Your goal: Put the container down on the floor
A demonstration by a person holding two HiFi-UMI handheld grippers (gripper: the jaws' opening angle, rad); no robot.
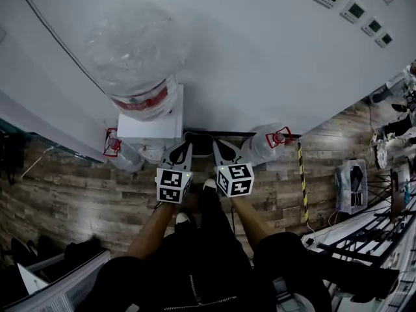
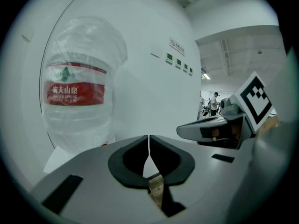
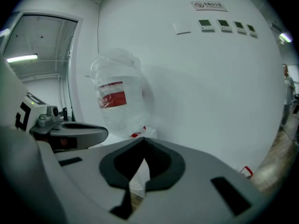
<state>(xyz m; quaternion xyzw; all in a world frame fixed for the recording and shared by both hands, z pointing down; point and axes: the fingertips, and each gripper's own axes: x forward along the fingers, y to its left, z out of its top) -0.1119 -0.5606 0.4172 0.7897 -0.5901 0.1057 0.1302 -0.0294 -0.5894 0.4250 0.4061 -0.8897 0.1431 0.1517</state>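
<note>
Room: a white wall meets a wood-plank floor.
Container: a big clear water jug with a red label, draped in a loose plastic bag. It stands on a white dispenser in the upper left of the head view, against the wall and not yet on the floor.
Axis: the jug's long axis runs upright, apparently with the neck down into the dispenser and the broad base up. In the left gripper view the jug fills the left side.
Handling: probably bulky and stiff-walled. How full it is cannot be told, so it may be heavy. The bag looks slippery and may slide over the plastic beneath.
Hold: likely one gripper on each side of the ribbed body near the label, or low near the neck, lifting straight up.
Left gripper: jaws closed together, nothing between them, low centre of the frame, apart from the jug.
Right gripper: jaws closed and empty, just beside the left one.
Nearby: two more jugs lie on the floor either side of the dispenser.
</note>
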